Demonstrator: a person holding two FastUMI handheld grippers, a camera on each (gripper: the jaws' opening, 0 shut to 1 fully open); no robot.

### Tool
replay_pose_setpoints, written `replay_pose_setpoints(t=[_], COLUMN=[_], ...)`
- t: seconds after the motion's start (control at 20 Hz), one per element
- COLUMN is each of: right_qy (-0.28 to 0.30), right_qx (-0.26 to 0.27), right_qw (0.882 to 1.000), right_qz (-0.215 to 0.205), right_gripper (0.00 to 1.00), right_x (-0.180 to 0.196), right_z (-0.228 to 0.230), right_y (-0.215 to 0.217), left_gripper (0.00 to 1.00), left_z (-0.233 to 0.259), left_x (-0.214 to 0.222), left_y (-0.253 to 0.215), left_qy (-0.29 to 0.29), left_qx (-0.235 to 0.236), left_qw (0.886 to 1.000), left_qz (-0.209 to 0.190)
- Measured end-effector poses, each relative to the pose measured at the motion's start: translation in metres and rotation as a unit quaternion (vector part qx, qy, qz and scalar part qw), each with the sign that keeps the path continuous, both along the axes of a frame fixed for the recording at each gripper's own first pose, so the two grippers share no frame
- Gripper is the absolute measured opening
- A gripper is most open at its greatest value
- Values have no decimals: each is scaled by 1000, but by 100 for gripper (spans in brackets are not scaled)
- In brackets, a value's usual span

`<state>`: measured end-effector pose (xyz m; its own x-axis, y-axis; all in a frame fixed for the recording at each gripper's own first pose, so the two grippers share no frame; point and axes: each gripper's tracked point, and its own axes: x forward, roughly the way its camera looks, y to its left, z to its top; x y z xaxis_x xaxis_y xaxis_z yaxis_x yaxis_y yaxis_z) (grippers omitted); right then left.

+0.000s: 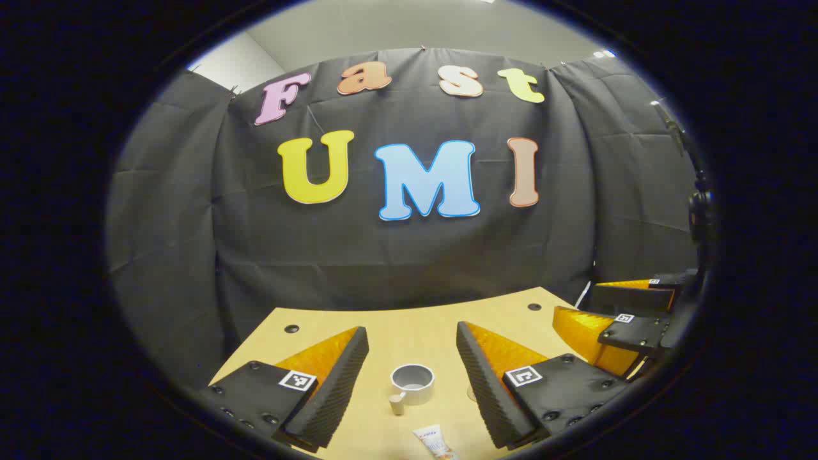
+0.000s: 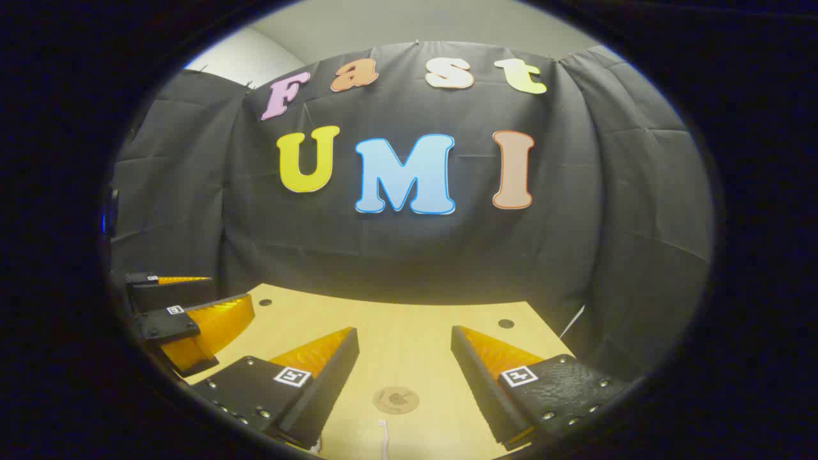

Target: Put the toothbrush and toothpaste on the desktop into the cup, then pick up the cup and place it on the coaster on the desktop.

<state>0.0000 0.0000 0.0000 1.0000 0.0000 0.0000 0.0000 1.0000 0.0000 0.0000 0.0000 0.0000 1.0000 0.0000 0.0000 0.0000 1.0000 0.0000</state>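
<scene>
**Nothing is in the cup yet**

The job has not really begun, as far as the pictures show. The wooden table (image 1: 409,319) carries all the things, and each one lies by itself.

The left tool (image 1: 412,342) is wide open and holds nothing. Its two fingers hang above the table with a big gap between them. The right tool (image 2: 404,345) is just as wide open and empty too. Each tool can also be seen off to the side in the other one's view.

In the left gripper view, the grey cup (image 1: 412,384) stands upright on the table, in the gap between the left tool's fingers. It looks empty. The toothpaste (image 1: 434,443) lies flat on the table, near the cup and closer to the camera.

In the right gripper view, the round brown coaster (image 2: 396,399) lies flat between the right tool's fingers, with nothing on it. The white toothbrush (image 2: 383,434) lies just in front of it, and part of it is cut off.

So everything is still left to do: toothbrush in, toothpaste in, then the cup onto the coaster.
</scene>
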Motion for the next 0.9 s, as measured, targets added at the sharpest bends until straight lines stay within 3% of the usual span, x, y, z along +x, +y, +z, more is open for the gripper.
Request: replay_pose_setpoints(t=[0.25, 0.6, 0.9], right_qy=[13, 37, 163], right_qx=[1, 1, 18], right_qw=[1000, 999, 986], right_qz=[0, -1, 20], right_gripper=[92, 92, 93], right_x=[4, 13, 27], right_z=[-4, -16, -94], right_y=[2, 0, 6], left_gripper=[90, 94, 93], left_z=[-9, -18, -87], left_x=[9, 24, 38], left_y=[-3, -10, -23], left_qy=[12, 25, 112], left_qx=[-4, -9, -29], left_qw=[1000, 1000, 993], left_qz=[-4, -9, -29])
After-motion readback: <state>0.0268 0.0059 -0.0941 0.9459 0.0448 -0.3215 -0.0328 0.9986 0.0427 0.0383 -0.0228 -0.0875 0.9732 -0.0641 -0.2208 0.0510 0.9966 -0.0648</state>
